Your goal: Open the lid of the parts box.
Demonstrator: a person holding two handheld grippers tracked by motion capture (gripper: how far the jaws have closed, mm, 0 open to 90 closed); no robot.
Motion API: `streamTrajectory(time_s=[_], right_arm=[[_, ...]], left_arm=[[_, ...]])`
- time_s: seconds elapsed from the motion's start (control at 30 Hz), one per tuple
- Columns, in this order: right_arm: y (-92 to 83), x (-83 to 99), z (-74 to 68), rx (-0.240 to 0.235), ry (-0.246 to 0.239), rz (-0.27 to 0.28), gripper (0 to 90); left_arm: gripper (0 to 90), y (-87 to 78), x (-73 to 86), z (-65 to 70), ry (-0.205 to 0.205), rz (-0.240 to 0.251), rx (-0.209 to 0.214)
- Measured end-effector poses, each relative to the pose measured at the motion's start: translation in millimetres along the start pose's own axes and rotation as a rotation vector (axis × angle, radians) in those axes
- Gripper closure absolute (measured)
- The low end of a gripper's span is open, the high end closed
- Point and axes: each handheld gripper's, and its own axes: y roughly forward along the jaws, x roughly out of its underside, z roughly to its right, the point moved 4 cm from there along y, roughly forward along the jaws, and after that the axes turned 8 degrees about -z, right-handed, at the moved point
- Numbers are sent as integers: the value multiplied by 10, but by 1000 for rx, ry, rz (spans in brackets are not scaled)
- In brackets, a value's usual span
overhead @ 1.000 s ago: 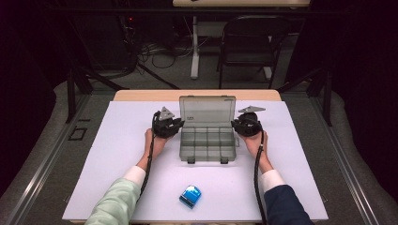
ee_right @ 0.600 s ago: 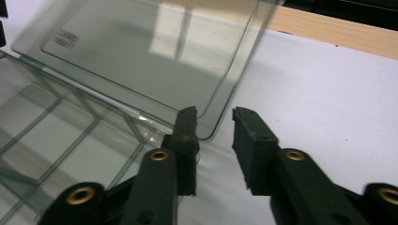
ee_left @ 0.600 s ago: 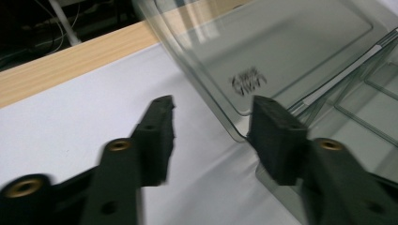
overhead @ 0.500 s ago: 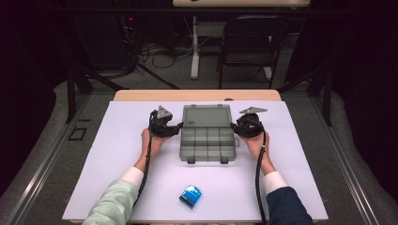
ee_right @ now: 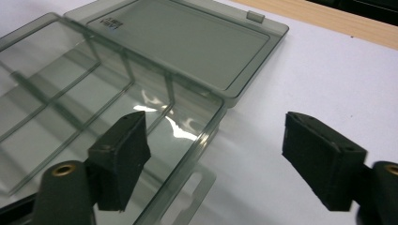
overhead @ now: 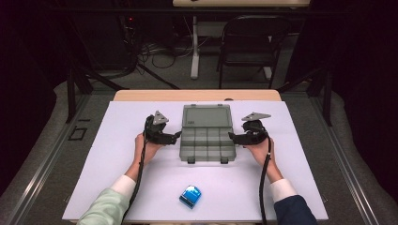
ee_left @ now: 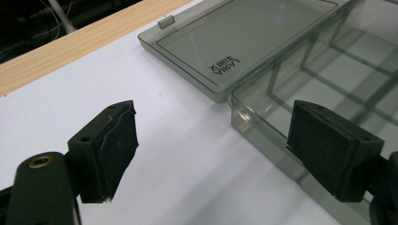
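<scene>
Box [overhead: 207, 135], a clear grey compartment case, is lying opened flat in the middle of the white table [overhead: 117, 187], its lid [overhead: 207, 116] folded back toward the far wooden edge. Compared with the frames a second and half a second earlier, both tongs are now standing clear of its sides: the left gripper [overhead: 175, 136] and the right gripper [overhead: 233, 136] were against the case then, and their jaws have just been opening, with a strip of table now showing between each tip and the box. The lid, raised earlier, is now lying level. This suggests that the opening step is finished and the case is released, ready for filling or for the next reach.

In the left gripper view the pads [ee_left: 111, 150] are spread wide with only bare table between them, the box corner [ee_left: 244, 101] just beyond the further pad. In the right gripper view the jaws are likewise spread; one pad [ee_right: 123, 157] is overlapping the tray wall in the picture, though whether it is touching cannot be told.

A small blue thing [overhead: 190, 195] is lying near the front edge; what it is cannot be made out. The compartments appear empty, though glare is obscuring part of them.
</scene>
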Motion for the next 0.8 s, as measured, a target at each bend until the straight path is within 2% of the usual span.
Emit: streamTrajectory(time_s=[0.1, 0.37, 0.53, 0.67, 0.8], right_arm=[[-41, 54, -25, -7, -16, 3, 166], [-166, 207, -57, -11, -44, 7, 103], [-230, 300, -89, -19, -49, 13, 75], [-278, 345, -141, -19, -58, 15, 50], [-332, 415, -199, -21, -73, 30, 32]], left_arm=[[145, -70, 75, 35, 17, -11, -8], [85, -219, 330, 91, 22, -24, -37], [44, -276, 450, 148, 24, -47, -39], [16, -308, 533, 204, 18, -59, -24], [5, -365, 573, 261, 5, -50, -10]])
